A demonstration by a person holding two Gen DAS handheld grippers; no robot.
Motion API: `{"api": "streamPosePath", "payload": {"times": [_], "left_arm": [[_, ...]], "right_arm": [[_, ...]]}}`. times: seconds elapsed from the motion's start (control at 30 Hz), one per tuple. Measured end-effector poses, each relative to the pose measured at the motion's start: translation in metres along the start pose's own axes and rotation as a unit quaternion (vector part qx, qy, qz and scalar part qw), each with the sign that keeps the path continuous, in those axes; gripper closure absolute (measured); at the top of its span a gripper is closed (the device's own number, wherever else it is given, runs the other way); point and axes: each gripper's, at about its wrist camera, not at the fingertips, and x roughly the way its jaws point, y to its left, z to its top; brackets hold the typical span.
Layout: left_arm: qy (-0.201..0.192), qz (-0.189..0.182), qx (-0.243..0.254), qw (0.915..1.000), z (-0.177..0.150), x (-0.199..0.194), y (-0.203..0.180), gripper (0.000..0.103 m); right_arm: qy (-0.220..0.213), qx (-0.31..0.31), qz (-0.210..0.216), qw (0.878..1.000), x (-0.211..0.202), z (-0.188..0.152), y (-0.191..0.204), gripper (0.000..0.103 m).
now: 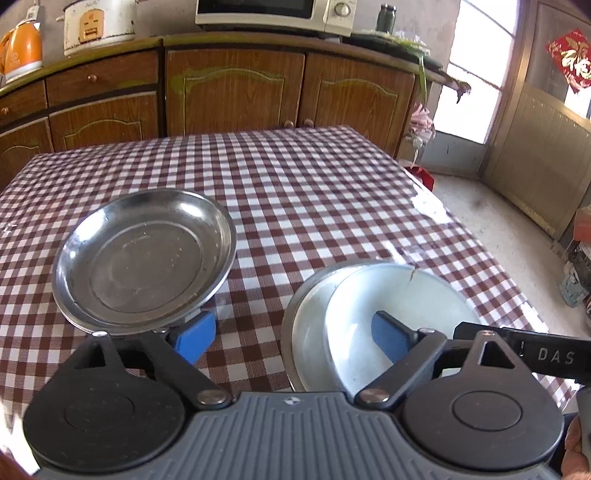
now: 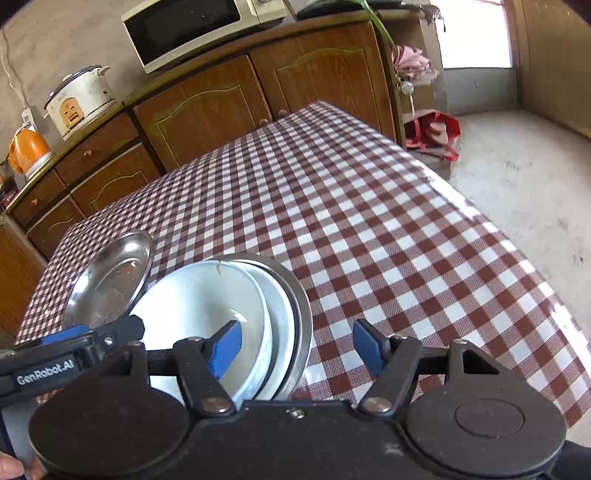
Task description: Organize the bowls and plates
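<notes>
The table (image 1: 314, 192) fills the middle of the kitchen under its brown-and-white checked cloth; behind it runs the wooden cabinet (image 1: 236, 88), carrying a microwave (image 1: 273, 13), a white rice cooker (image 1: 99, 26) and an orange kettle (image 1: 22, 50); a doorway opens bright at the far right.

On the near part of the cloth sit the dishes, in two lots; to the left a steel plate (image 1: 144, 258) lies by itself, shallow, empty, its near rim over the left gripper's left pad, and whether the two touch I cannot tell; just beside it to the right is a stack, a steel plate at the bottom (image 2: 295, 314) with a white bowl (image 2: 199, 299) sitting in it, pushed off-centre toward the lone plate; the bowl's far rim shows a small dark crack or mark.

Now the tools; the left gripper (image 1: 291, 332) hangs low over the gap between plate and stack, jaws wide, nothing clamped, its right pad over the white bowl; the right gripper (image 2: 295, 349) stands with jaws apart as well, gripping nothing, its left pad inside the bowl and its right pad out over bare cloth, so the near-right rims of the stack lie between them; the two grippers sit close side by side.
</notes>
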Motion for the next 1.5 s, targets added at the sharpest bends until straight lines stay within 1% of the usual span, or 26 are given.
{"api": "streamPosePath", "payload": {"times": [0.27,0.37,0.43,0.5,0.53,0.57,0.63,0.7,0.8,0.9,0.93,1.03,1.13,1.5], "left_arm": [[0.027,-0.010,0.005,0.9996,-0.004,0.023,0.002,0.009],[0.033,-0.019,-0.001,0.9993,-0.003,0.032,0.003,0.009],[0.039,-0.024,-0.005,0.9990,-0.003,0.038,0.005,0.013],[0.045,-0.036,-0.010,0.9983,-0.003,0.043,0.006,0.022],[0.048,-0.046,-0.012,0.9977,-0.003,0.046,0.007,0.023],[0.047,-0.057,-0.014,0.9972,-0.003,0.047,0.007,0.027],[0.044,-0.080,-0.012,0.9958,-0.003,0.046,0.005,0.043],[0.042,-0.071,-0.002,0.9966,-0.003,0.045,-0.002,0.044],[0.045,-0.073,-0.011,0.9963,-0.003,0.043,0.000,0.046],[0.041,-0.056,0.000,0.9976,-0.002,0.037,-0.003,0.047],[0.039,-0.056,-0.001,0.9977,-0.001,0.036,-0.002,0.047],[0.038,-0.056,-0.013,0.9976,0.001,0.032,0.001,0.047],[0.029,-0.050,-0.006,0.9983,0.005,0.026,0.001,0.047],[0.000,-0.038,0.004,0.9993,0.020,-0.003,-0.002,0.047]], "right_arm": [[0.028,0.010,0.003,1.000,0.023,-0.003,-0.007,0.023],[0.033,0.016,0.013,0.999,0.031,-0.004,-0.010,0.023],[0.035,0.023,0.025,0.999,0.036,-0.004,-0.011,0.024],[0.034,0.026,0.037,0.998,0.040,-0.004,-0.013,0.024],[0.034,0.026,0.043,0.998,0.043,-0.004,-0.012,0.024],[0.035,0.028,0.048,0.998,0.045,-0.004,-0.012,0.032],[0.031,0.029,0.072,0.997,0.045,-0.004,-0.007,0.047],[0.025,0.024,0.058,0.998,0.045,-0.004,-0.001,0.047],[0.025,0.033,0.059,0.997,0.043,-0.005,-0.002,0.047],[0.018,0.018,0.049,0.998,0.038,-0.006,0.005,0.049],[0.015,0.012,0.047,0.999,0.036,-0.005,0.008,0.049],[0.015,0.014,0.052,0.998,0.034,-0.003,0.009,0.050],[0.012,0.027,0.061,0.998,0.030,-0.001,0.009,0.050],[-0.010,0.023,0.079,0.997,0.005,0.013,0.021,0.050]]}}
